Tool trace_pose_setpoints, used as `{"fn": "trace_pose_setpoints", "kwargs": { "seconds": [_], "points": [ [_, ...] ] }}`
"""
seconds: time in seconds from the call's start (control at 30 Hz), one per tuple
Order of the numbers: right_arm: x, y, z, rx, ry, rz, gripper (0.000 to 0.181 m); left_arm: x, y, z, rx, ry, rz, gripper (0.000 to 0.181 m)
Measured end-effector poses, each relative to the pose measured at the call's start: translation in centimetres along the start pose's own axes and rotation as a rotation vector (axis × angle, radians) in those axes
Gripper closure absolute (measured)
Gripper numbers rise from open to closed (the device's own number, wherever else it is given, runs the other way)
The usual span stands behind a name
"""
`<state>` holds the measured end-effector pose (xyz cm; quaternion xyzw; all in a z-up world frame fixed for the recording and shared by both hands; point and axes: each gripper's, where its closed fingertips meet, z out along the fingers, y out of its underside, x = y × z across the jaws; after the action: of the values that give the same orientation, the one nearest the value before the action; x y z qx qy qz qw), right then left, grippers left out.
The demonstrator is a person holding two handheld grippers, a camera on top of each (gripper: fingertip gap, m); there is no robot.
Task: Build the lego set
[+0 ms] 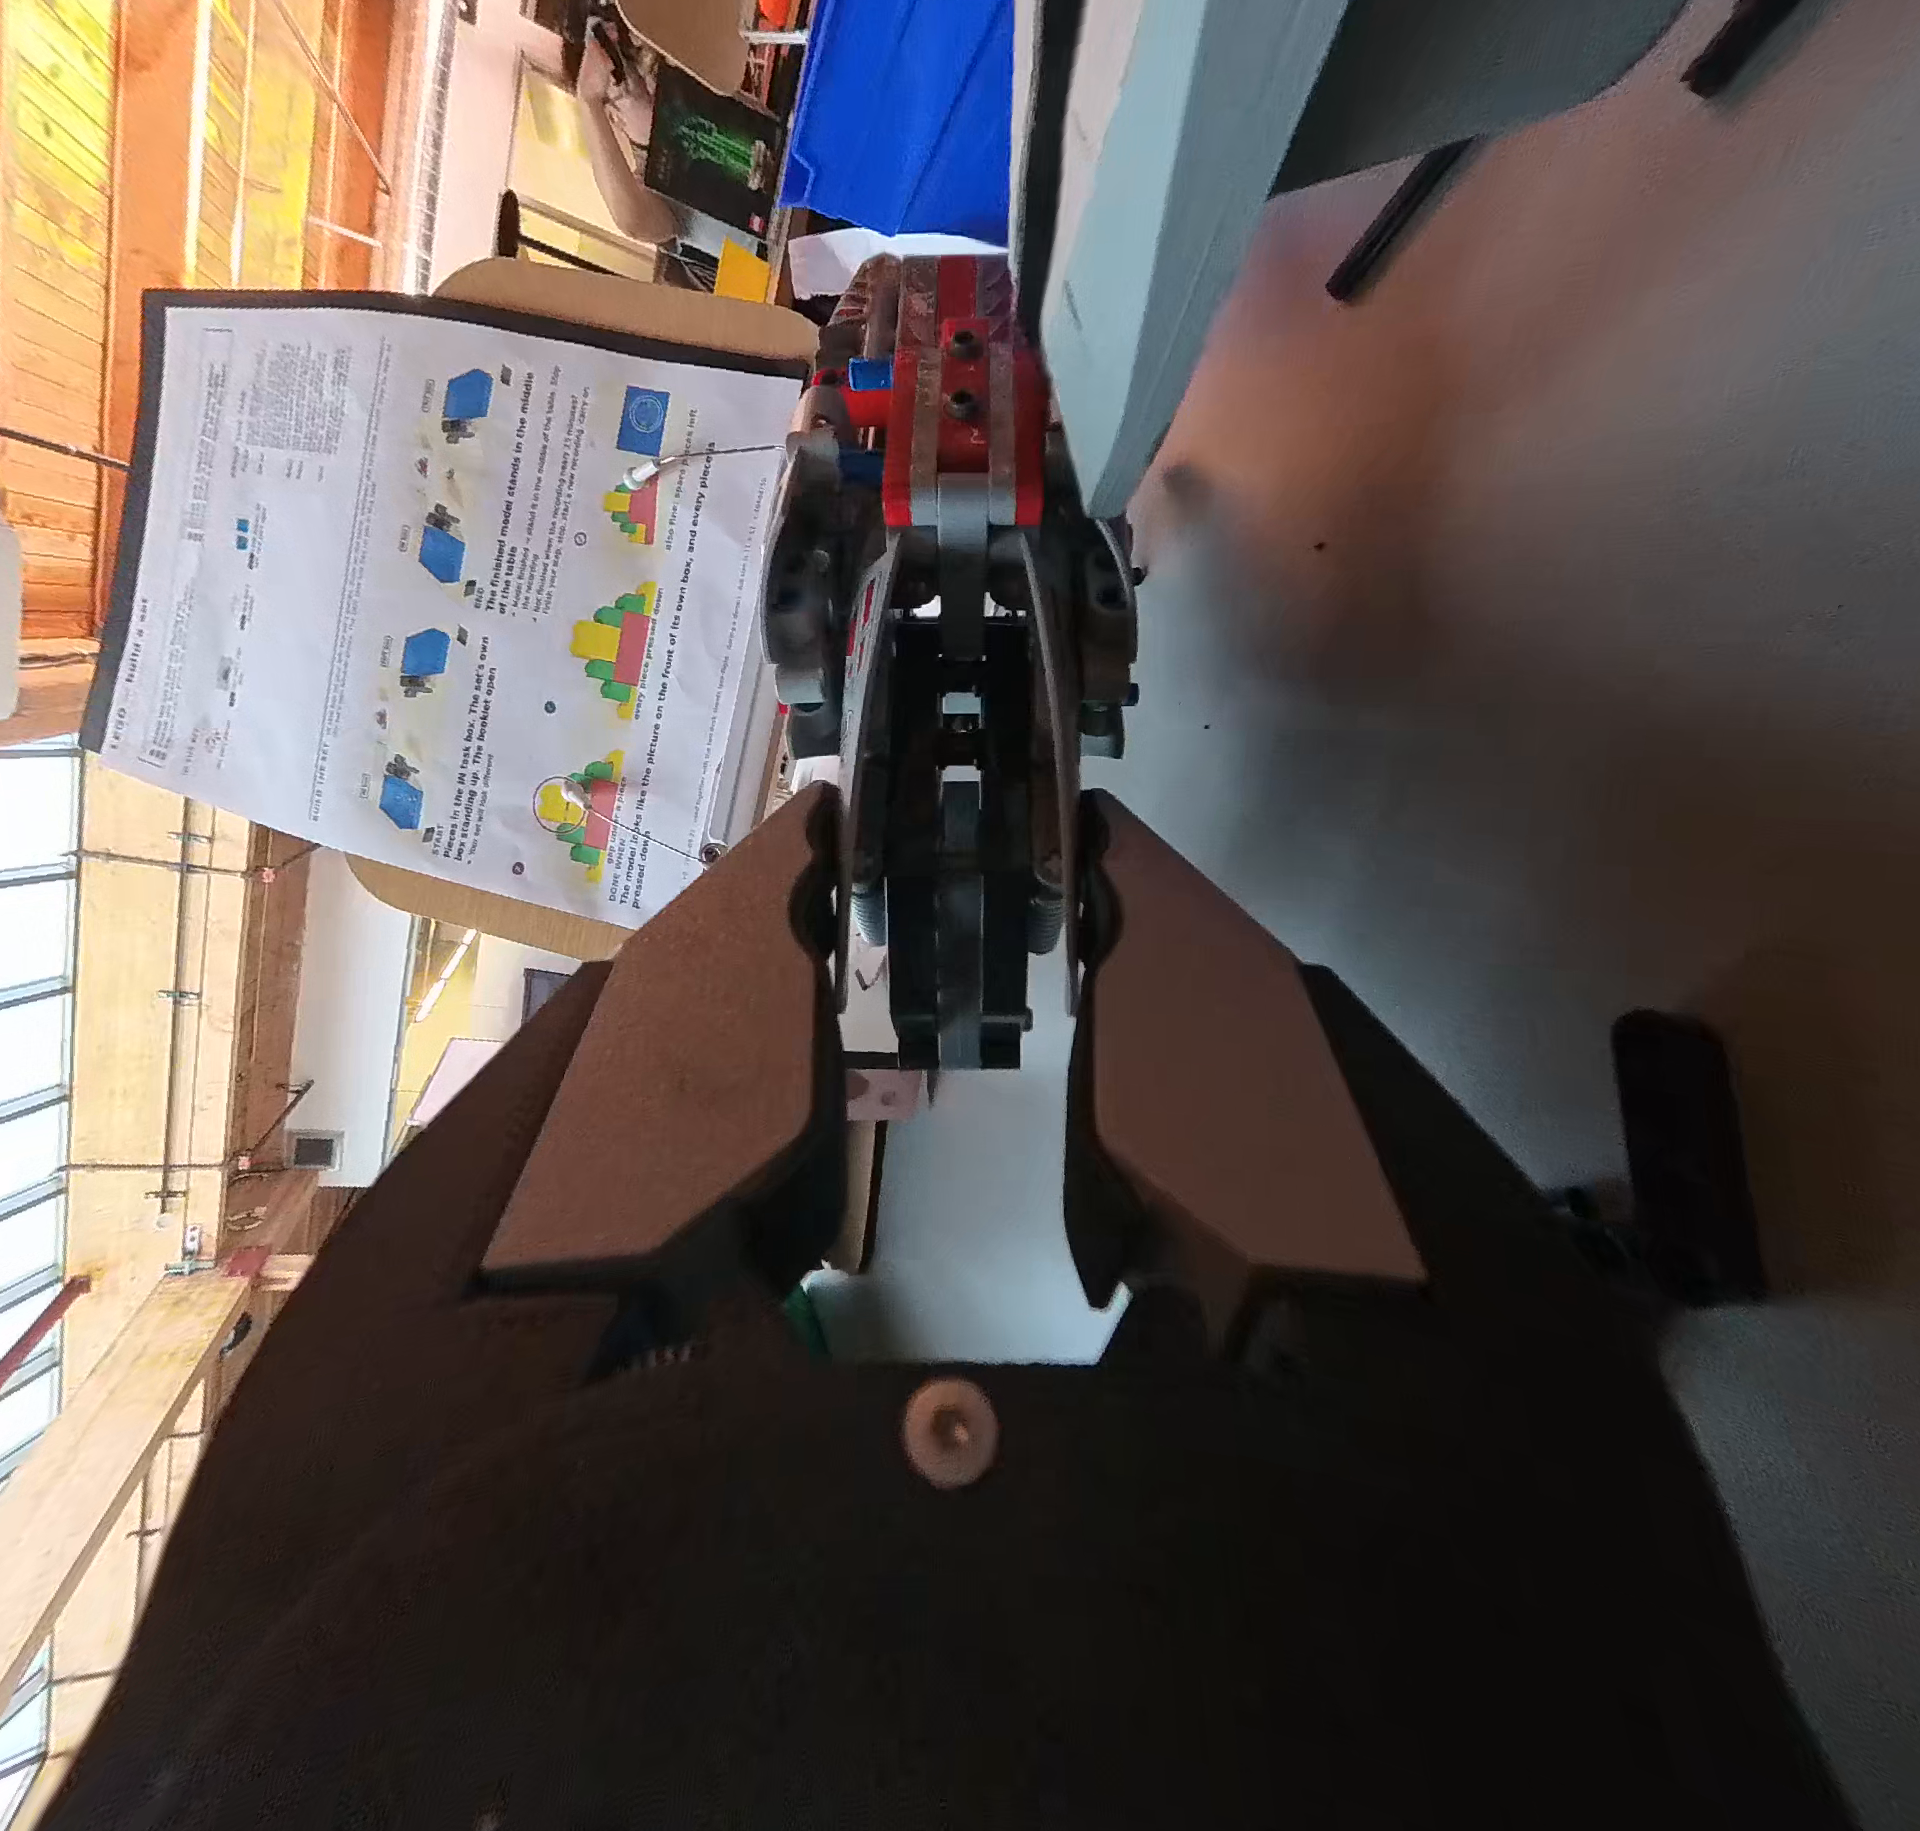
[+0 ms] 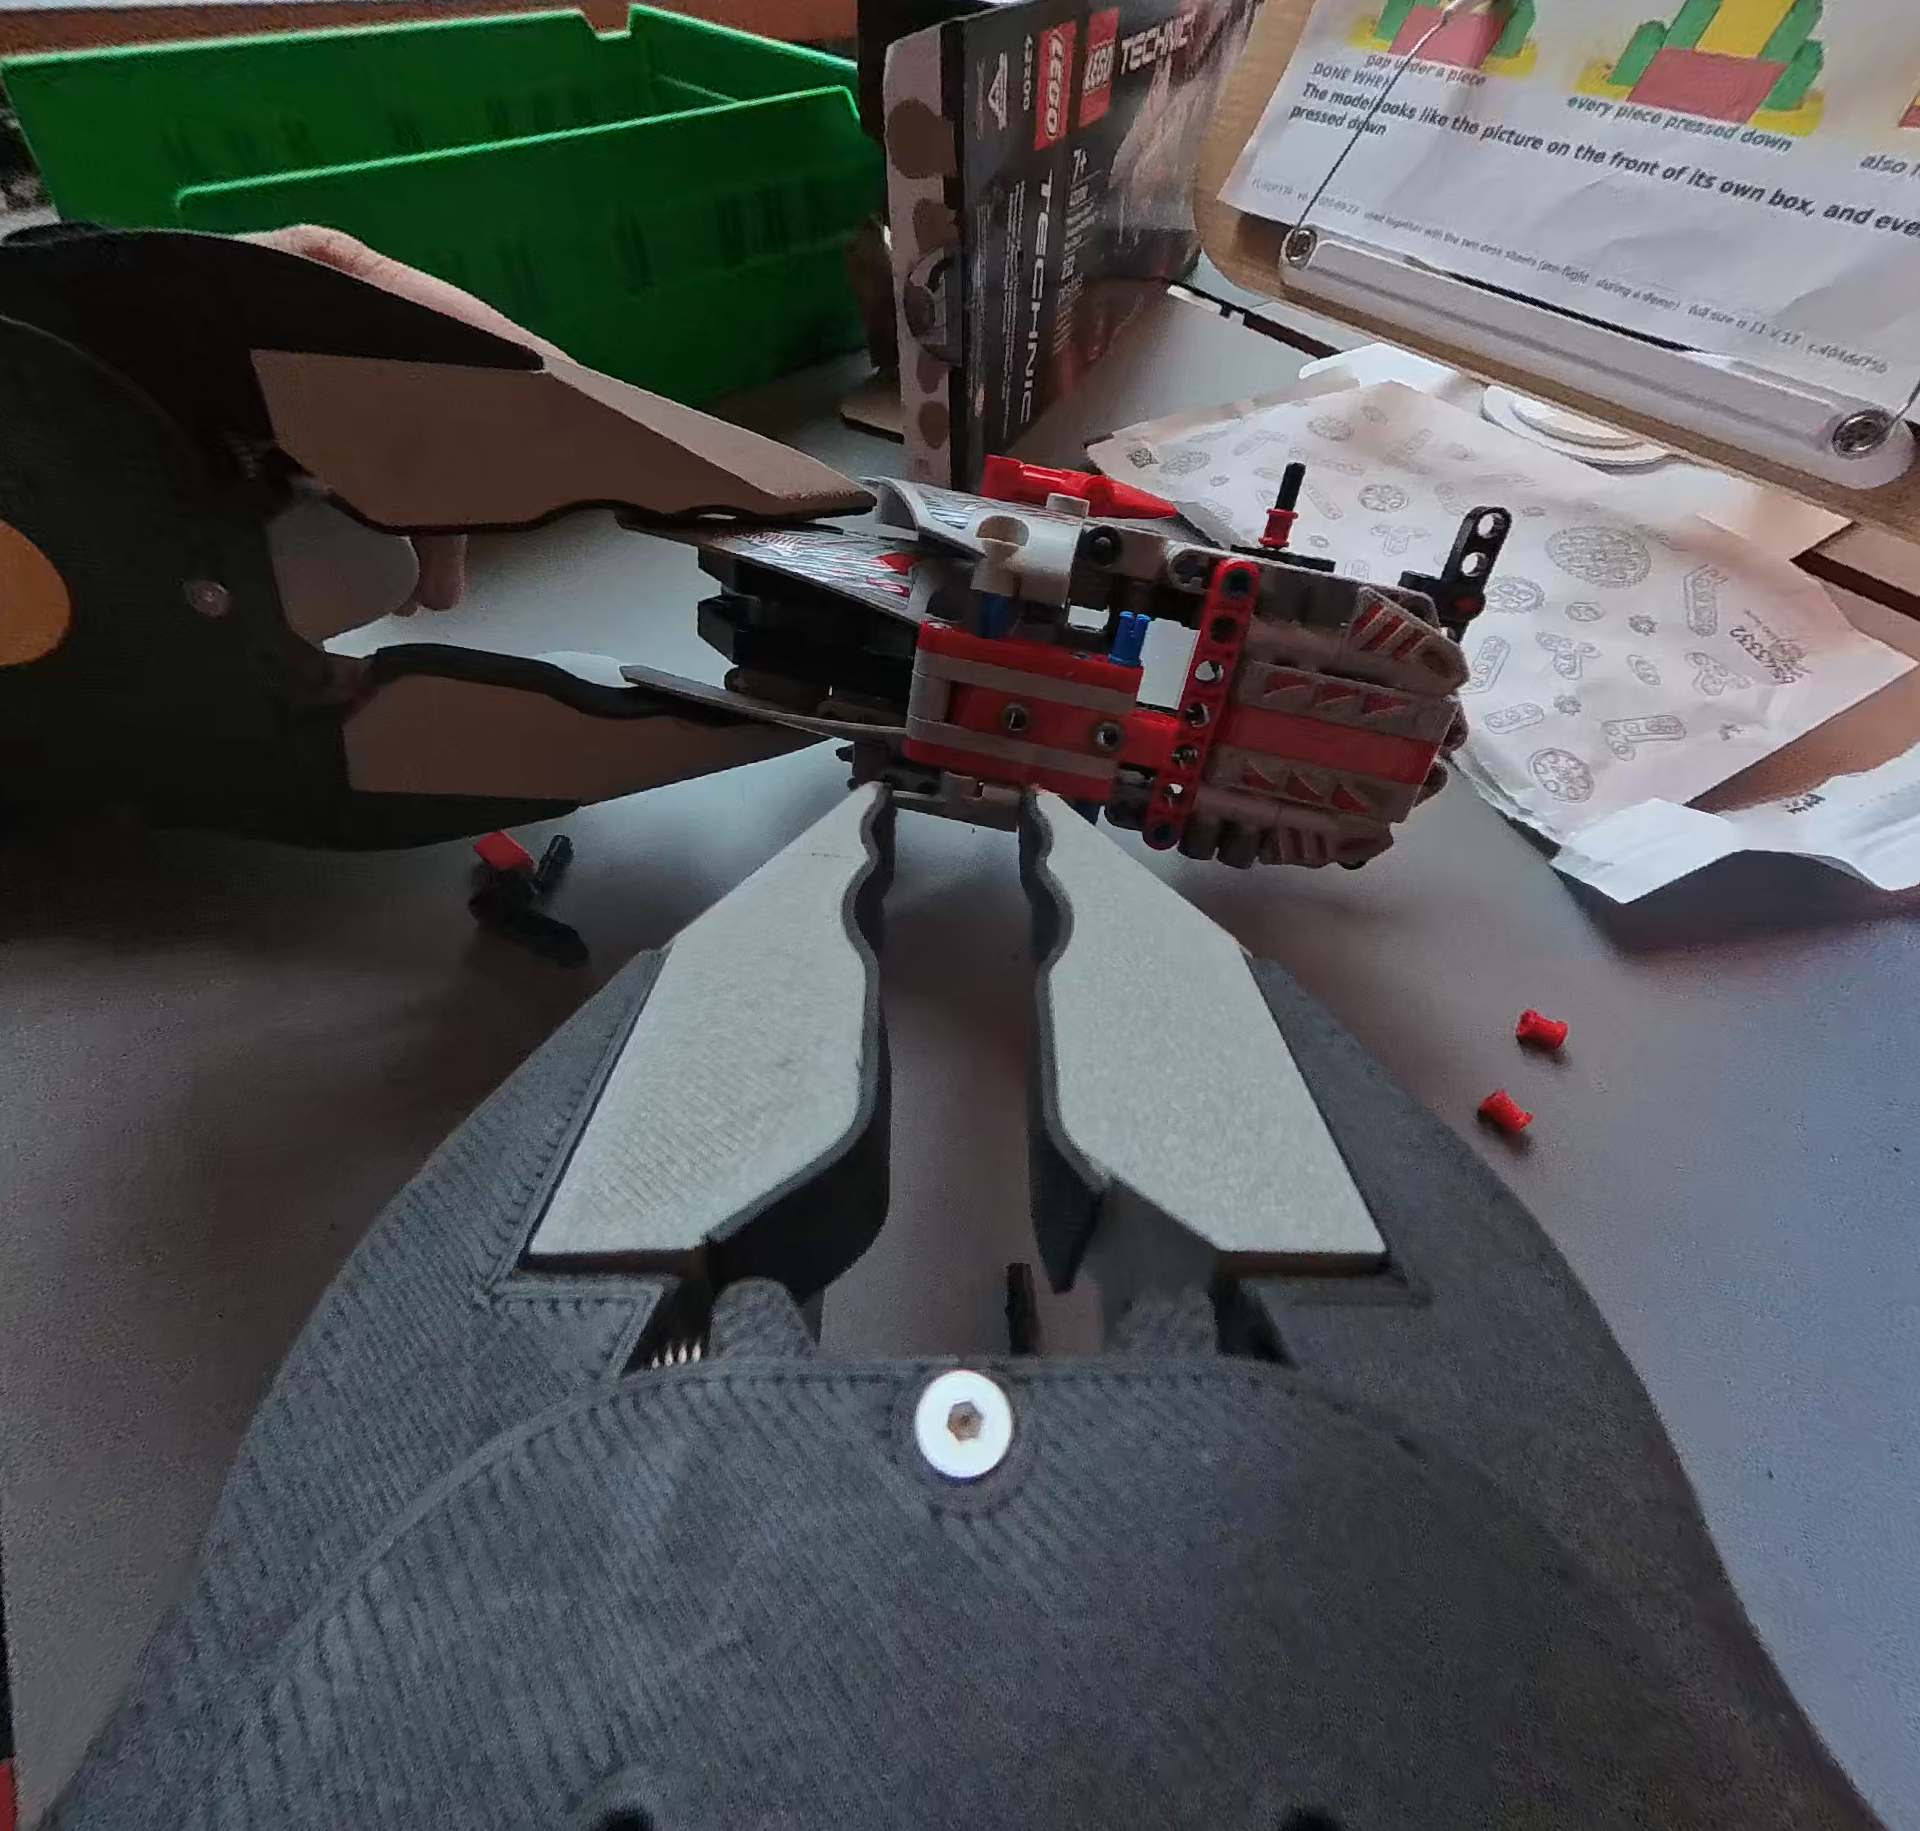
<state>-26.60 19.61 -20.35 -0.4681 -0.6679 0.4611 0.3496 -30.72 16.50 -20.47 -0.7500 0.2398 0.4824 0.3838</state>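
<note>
Bench (image 2: 312, 1106) carries a green bin (image 2: 468, 150) at the far left and the set's box (image 2: 1039, 212) at the far middle. Lego model (image 2: 1122, 680) is held off the bench, mid-bench, by the left gripper (image 2: 831, 618), clamped on its dark rear end. Right gripper (image 2: 951, 815) sits narrowly parted just under it; contact unclear. Model likely light, stiff, with pop-off bits; grip the red beams. Loose red pins (image 2: 1540, 1031) lie near the right edge. Model's underside is hidden.

Glossy plastic model (image 2: 1132, 680), matt ridged grey claw (image 2: 951, 805), glossy green plastic bin (image 2: 468, 150), printed paper bag (image 2: 1558, 586).
</note>
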Motion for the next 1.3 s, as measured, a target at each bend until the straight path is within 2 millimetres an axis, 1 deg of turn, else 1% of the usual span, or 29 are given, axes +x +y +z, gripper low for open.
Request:
{"fn": "trace_pose_setpoints", "kwargs": {
  "seconds": [0.17, 0.23, 0.33, 0.5, 0.6, 0.73, 0.87, 0.93, 1.03, 1.1, 1.23, 1.3],
  "points": [
    [-0.2, 0.0, 0.0, -0.001, 0.019, -0.112, 0.162, 0.0, 0.2, 0.0, 0.012, 0.025, -0.043, 0.138],
    [-0.3, -0.1, 0.1, 0.0, 0.029, -0.125, 0.16, 0.0, 0.2, 0.0, 0.012, 0.029, -0.053, 0.138],
    [-0.4, -0.2, 0.3, 0.0, 0.025, -0.062, 0.152, 0.0, 0.2, 0.0, 0.012, 0.034, -0.068, 0.138],
    [-0.1, -0.4, 0.2, 0.023, -0.005, 0.075, 0.158, 0.1, 0.1, 0.0, 0.013, 0.031, -0.066, 0.138],
    [-0.4, -0.7, -0.1, 0.042, -0.054, 0.082, 0.156, 0.1, 0.1, 0.0, 0.027, 0.054, -0.095, 0.138],
    [-0.8, -0.6, -0.4, 0.026, -0.065, -0.028, 0.155, 0.1, 0.4, 0.0, 0.051, 0.111, -0.179, 0.138],
    [-1.2, -0.7, -0.7, 0.0, -0.047, -0.156, 0.155, 0.1, 0.7, 0.0, 0.063, 0.143, -0.21, 0.138],
    [-1.7, -0.6, -1.0, -0.034, -0.049, -0.29, 0.153, 0.1, 0.7, -0.3, 0.079, 0.192, -0.235, 0.138],
    [-2.1, -0.4, -1.5, -0.118, -0.008, -0.549, 0.152, -0.1, 0.9, -1.1, 0.087, 0.324, -0.311, 0.138],
    [-2.7, -0.9, -1.9, -0.151, 0.004, -0.702, 0.154, -0.5, 1.1, -1.8, 0.072, 0.381, -0.323, 0.138],
    [-4.1, -3.1, -2.1, -0.177, 0.012, -0.912, 0.154, -2.1, 2.0, -2.4, -0.001, 0.316, -0.212, 0.138],
    [-4.8, -3.2, -1.5, -0.212, 0.022, -1.01, 0.154, -2.4, 2.1, -2.7, -0.029, 0.301, -0.183, 0.138]
  ]
}}
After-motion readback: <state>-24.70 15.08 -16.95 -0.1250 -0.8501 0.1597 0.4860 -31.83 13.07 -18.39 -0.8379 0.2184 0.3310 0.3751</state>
